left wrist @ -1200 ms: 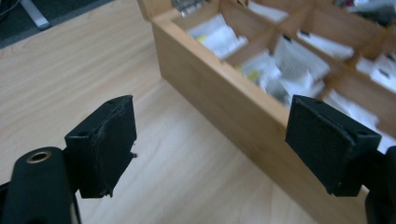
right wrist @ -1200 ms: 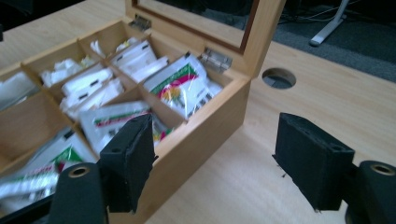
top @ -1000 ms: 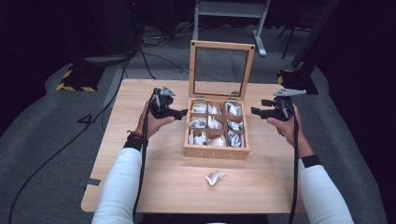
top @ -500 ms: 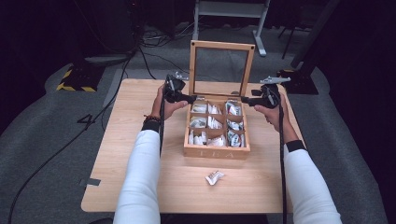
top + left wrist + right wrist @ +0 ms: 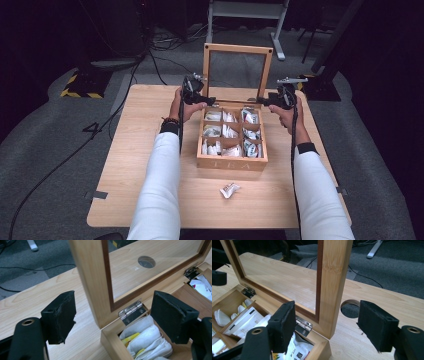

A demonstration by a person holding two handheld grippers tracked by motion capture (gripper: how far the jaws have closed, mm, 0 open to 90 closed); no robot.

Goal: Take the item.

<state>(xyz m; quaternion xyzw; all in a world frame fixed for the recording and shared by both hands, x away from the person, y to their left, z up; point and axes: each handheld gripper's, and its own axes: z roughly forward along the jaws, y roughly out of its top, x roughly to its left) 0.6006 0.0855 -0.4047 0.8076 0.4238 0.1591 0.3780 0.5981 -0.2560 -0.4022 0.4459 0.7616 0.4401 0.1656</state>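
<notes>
A wooden tea box (image 5: 231, 161) with several compartments of tea bags stands on the table, its glass-paned lid (image 5: 237, 70) raised upright. My left gripper (image 5: 206, 101) is open at the lid's left rear corner; in the left gripper view its jaws straddle the lid's frame post (image 5: 87, 277) above a hinge (image 5: 131, 312). My right gripper (image 5: 263, 102) is open at the lid's right rear corner, its jaws on either side of the frame post (image 5: 332, 277). Neither pad touches the wood.
A loose tea bag (image 5: 229, 189) lies on the table (image 5: 125, 165) in front of the box. A round cable hole (image 5: 349, 308) is cut in the tabletop behind the box. Cables and a stand's legs lie on the floor beyond the far edge.
Both hands have moved forward from the box's sides to the lid's rear corners. The grippers now bracket the lid's frame posts near the hinges.
</notes>
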